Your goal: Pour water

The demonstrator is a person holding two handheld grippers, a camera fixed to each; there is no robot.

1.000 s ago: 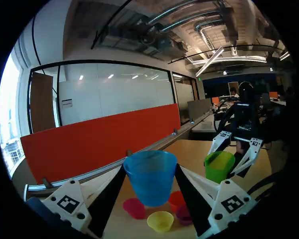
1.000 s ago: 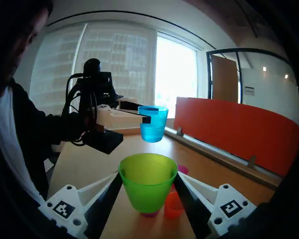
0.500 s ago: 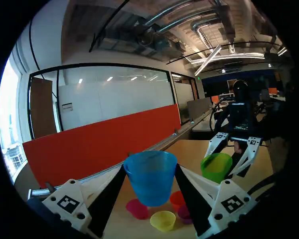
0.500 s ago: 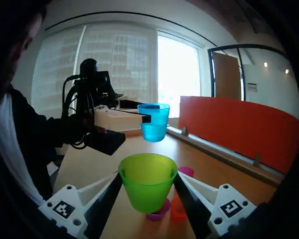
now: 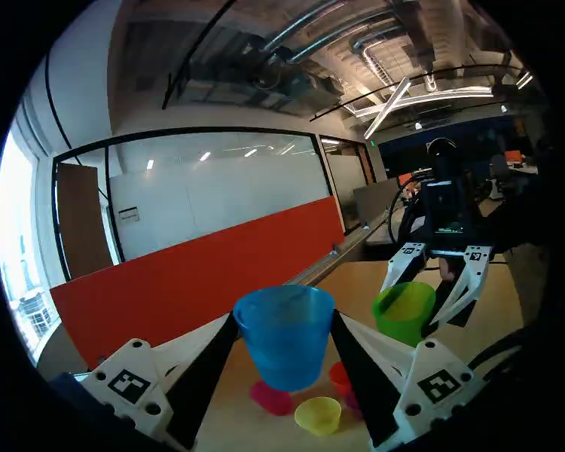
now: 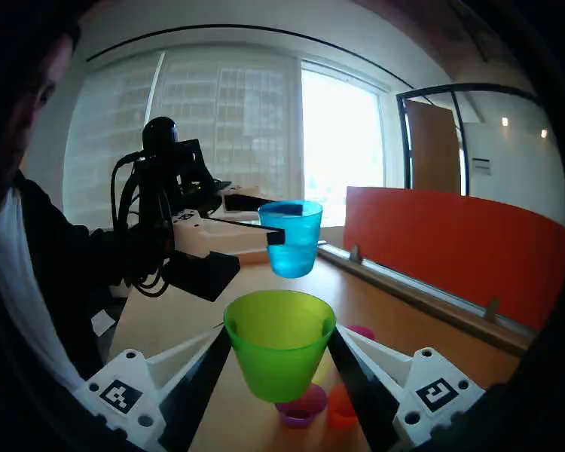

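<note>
— What sort of room is it?
— An open office. A pale wooden table [image 6: 162,320] runs along an orange partition [image 5: 207,264], with a glass wall [image 5: 222,177] behind it. There is a bright window [image 6: 341,151] to one side and bare pipes [image 5: 305,34] under the ceiling.
— Any writing?
— A small sign [image 5: 129,215] hangs on the glass, too small to read. The gripper fingers carry square black-and-white markers [image 5: 129,386]: patterns, not words.
— And the cups?
— The left gripper [image 5: 284,328] pinches a blue cup [image 5: 285,343] between both fingers, upright and clear of the table. The right gripper [image 6: 280,339] clamps a green cup [image 6: 280,358] the same way. In the right gripper view the blue one sits higher and farther off, apart from the green.
— Water?
— I cannot tell through the tinted plastic.
— Anything else on the table?
— A small pink cup [image 5: 271,397], a yellow cup [image 5: 318,414] and an orange cup [image 5: 340,374], close together.
</note>
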